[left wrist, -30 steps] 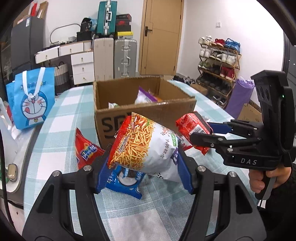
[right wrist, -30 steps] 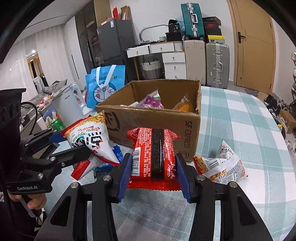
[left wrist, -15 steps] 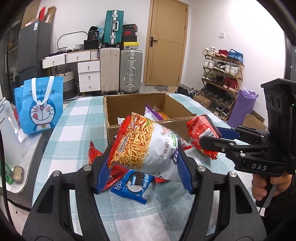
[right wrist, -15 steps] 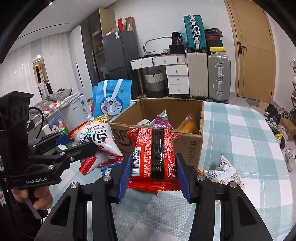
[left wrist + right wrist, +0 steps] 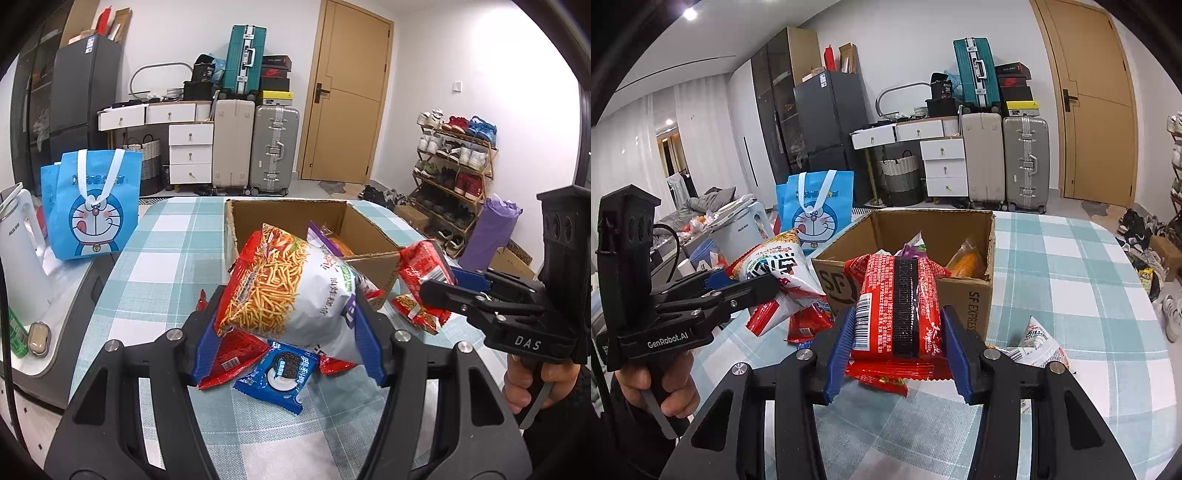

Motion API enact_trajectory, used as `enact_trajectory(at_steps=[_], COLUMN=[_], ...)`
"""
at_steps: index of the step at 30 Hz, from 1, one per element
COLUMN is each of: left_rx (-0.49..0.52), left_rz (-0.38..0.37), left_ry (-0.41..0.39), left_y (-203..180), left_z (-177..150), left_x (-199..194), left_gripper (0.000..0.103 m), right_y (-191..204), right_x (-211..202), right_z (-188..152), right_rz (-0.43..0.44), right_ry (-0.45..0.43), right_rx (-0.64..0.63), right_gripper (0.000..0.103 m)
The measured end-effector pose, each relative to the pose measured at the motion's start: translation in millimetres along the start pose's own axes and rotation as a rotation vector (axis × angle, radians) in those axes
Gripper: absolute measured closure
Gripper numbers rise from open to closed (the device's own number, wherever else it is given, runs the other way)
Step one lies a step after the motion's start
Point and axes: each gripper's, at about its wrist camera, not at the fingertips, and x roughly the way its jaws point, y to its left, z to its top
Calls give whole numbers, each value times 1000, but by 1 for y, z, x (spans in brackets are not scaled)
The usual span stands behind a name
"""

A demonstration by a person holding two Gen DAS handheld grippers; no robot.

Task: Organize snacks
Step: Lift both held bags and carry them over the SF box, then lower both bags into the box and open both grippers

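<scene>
In the left wrist view, the left gripper (image 5: 286, 334) is clamped on a large bag of fried noodle sticks (image 5: 291, 291), its blue pads (image 5: 364, 338) pressed against both sides. The bag hangs in the air in front of the open cardboard box (image 5: 376, 260), which stands on the checked tablecloth (image 5: 166, 251). Under the bag, a blue cookie packet (image 5: 282, 373) and a red packet (image 5: 231, 356) lie flat on the cloth. To the right, the right gripper (image 5: 432, 288) is closed on a red snack packet (image 5: 423, 282), held up beside the near right corner of the box. A purple packet (image 5: 319, 234) and an orange one show inside the box. A blue cartoon tote bag (image 5: 92, 206) stands at the left, near a white kettle (image 5: 20, 254).

In the right wrist view, the right gripper (image 5: 897, 354) grips the red snack packet (image 5: 899, 306) upright between its blue pads (image 5: 955, 350), raised just in front of the box (image 5: 967, 295). To the left, the left gripper (image 5: 759, 286) holds the noodle-stick bag (image 5: 777, 271) off the table, beside the box's left corner. A white and red packet (image 5: 1034, 343) lies on the cloth to the right of the box. Inside the box sit the purple packet (image 5: 914, 249) and an orange packet (image 5: 966, 260).
</scene>
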Motion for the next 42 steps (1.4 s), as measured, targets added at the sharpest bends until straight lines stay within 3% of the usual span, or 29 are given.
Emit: enact_trajectory(at_steps=[15,26,42], left_rx=[-43,-52,-55], left_rz=[26,42,107], left_ry=[-12,-18,12], left_y=[7,7,7], left_z=[11,39,72], left_x=[2,17,75], left_gripper=[42,42,42], right_y=[-4,-14,-30], right_x=[0,8,53], right_z=[1,29,50], right_rz=[-12,-14,-19], right_ry=[-11,-29,0], right_rx=[22,50,131], right_gripper=[55,55,55])
